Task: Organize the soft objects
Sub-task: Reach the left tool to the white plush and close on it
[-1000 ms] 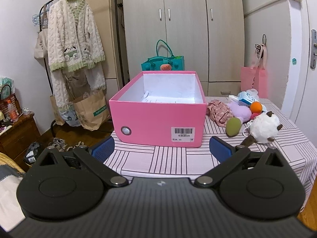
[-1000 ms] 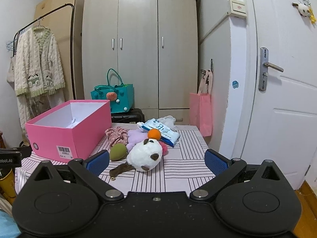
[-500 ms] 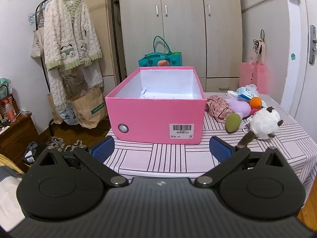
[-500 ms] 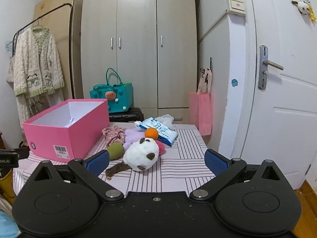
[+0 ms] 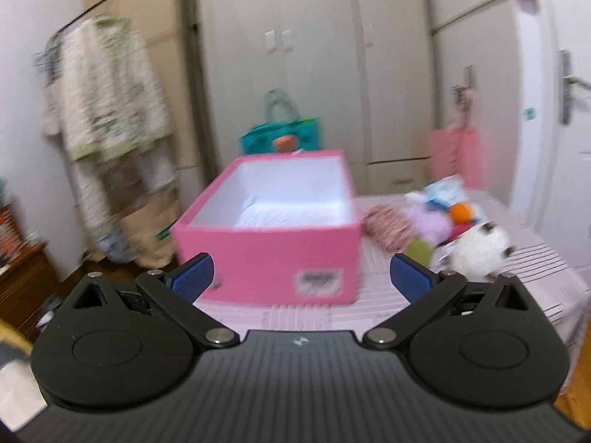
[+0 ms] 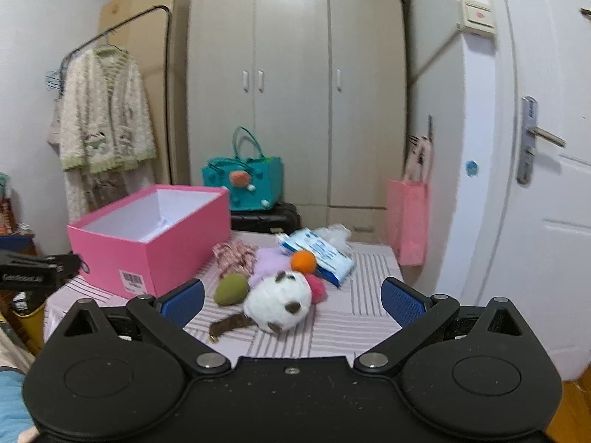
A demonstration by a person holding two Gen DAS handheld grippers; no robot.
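The right tool (image 6: 291,297), its blue pads spread wide and empty, faces the round white plush toy with brown patches (image 6: 279,301) on the striped desk (image 6: 369,295), dead ahead and nearer than to the left tool (image 5: 300,275), likewise spread. The toy's brown strap trails left toward the open pink cardboard box (image 6: 155,236).

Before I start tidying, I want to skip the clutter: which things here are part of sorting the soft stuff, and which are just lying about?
For the job: pink box, empty; white plush; green plush; orange ball; purple fluff; striped cloth; right tool and left tool, both open.

Lying about: teal bag; pink paper bag; hanging cardigan; wipes pack.
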